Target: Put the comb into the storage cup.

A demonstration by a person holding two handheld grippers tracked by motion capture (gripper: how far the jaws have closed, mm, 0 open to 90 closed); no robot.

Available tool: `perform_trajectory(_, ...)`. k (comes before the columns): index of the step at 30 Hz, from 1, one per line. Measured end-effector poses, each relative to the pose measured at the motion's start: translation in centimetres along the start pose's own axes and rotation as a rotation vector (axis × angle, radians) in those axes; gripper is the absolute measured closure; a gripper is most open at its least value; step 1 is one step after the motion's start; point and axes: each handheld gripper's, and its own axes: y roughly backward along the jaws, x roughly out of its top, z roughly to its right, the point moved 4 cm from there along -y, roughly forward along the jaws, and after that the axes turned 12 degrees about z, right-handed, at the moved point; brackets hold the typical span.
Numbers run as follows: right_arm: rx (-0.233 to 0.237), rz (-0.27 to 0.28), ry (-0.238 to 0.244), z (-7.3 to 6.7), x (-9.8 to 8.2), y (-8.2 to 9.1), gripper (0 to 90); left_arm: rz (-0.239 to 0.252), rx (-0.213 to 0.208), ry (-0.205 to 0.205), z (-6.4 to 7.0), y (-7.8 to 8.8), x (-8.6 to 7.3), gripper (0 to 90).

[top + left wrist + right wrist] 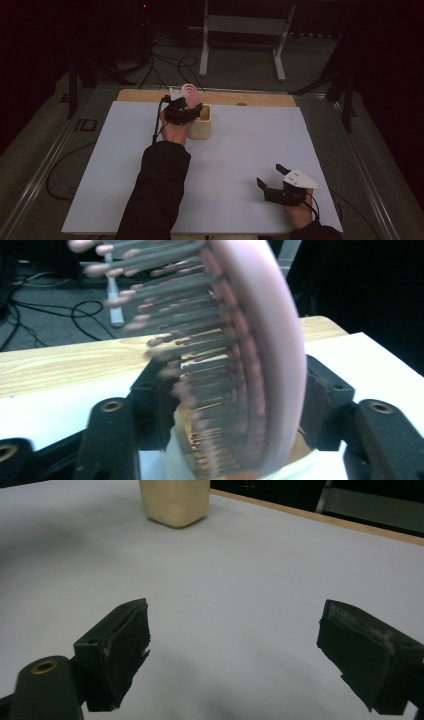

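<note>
Brush going into the cup, left hand on it

My left gripper [186, 111] sits at 11 o'clock on the table [125, 200], jaws either side of the pink hairbrush [190, 90]; I cannot tell whether the pads press on it or just flank it. The brush's long axis runs upright, head toward 12 o'clock, lower end down in the cream cup [202, 129] just beside at 3 o'clock. My right gripper [270, 175] hangs at 5 o'clock, jaws wide and empty, well apart from the cup at its 11 o'clock, so the left is nearer.
</note>
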Motion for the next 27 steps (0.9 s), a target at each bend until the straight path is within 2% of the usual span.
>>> perform_trajectory(15,0.000,0.000,0.000,-0.01,0.01,-0.01,13.1,0.006,0.065,0.009,-0.79,0.62,-0.09,16.3)
perform_trajectory(18,-0.001,0.000,0.001,-0.02,0.00,-0.03,13.1,0.000,0.077,-0.009,-0.77,0.71,-0.13,14.8)
perform_trajectory(23,0.000,0.000,0.001,-0.02,0.01,-0.03,13.1,0.001,0.063,-0.021,-0.54,0.85,-0.03,6.1)
perform_trajectory(27,0.001,0.002,-0.002,-0.03,0.03,0.00,13.1,0.000,0.053,-0.031,-0.32,0.95,0.06,2.8)
